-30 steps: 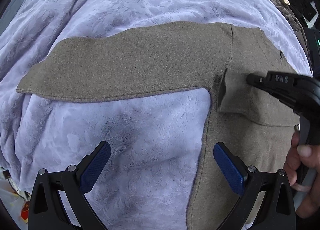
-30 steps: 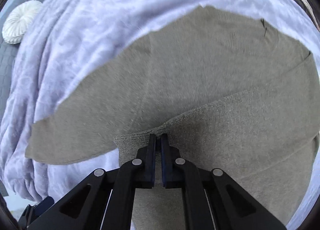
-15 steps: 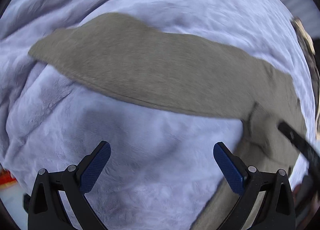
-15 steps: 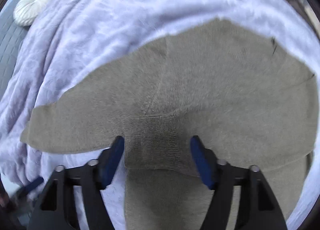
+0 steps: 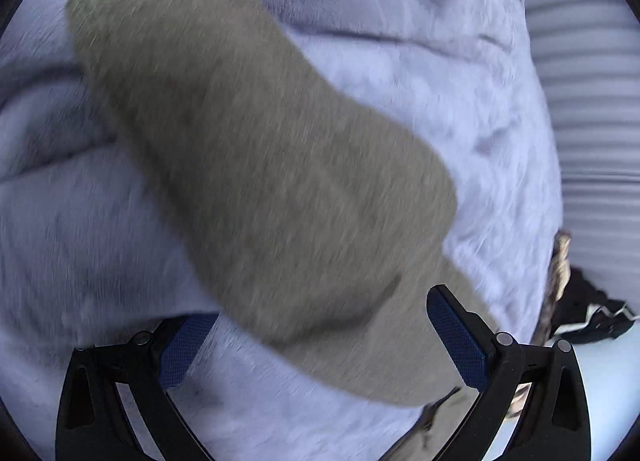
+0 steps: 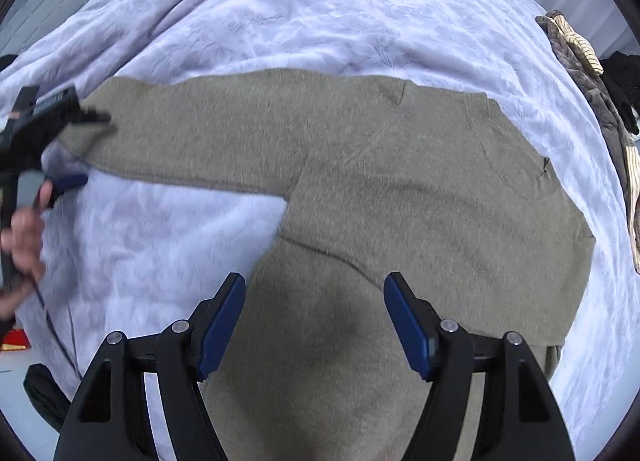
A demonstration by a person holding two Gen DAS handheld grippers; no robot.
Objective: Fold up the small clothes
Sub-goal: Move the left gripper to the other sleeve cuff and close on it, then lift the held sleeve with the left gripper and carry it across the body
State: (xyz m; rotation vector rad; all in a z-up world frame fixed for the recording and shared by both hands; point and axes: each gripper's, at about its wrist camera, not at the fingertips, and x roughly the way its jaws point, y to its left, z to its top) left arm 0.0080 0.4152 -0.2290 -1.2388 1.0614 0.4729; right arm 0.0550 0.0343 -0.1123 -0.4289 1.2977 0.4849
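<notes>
A: Garment? Where?
B: Olive-grey knit sweater (image 6: 400,197), fuzzy, lies flat on a lavender plush blanket (image 6: 320,13); one sleeve (image 5: 248,165) is stretched out long.
A: Right gripper (image 6: 314,325)?
B: Blue pads spread, over the body, nothing pinched.
A: Left gripper (image 5: 324,345)?
B: Spread too, at the sleeve's end, gripping nothing.

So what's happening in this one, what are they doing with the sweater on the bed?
A person with a handheld gripper in each hand is folding an olive-grey sweater spread on a lavender blanket. The right gripper hovers open over the sweater's body, gripping nothing. The left gripper, also open, is out at the end of the outstretched sleeve, seemingly about to take it. A heap of other clothes lies at the edge.
</notes>
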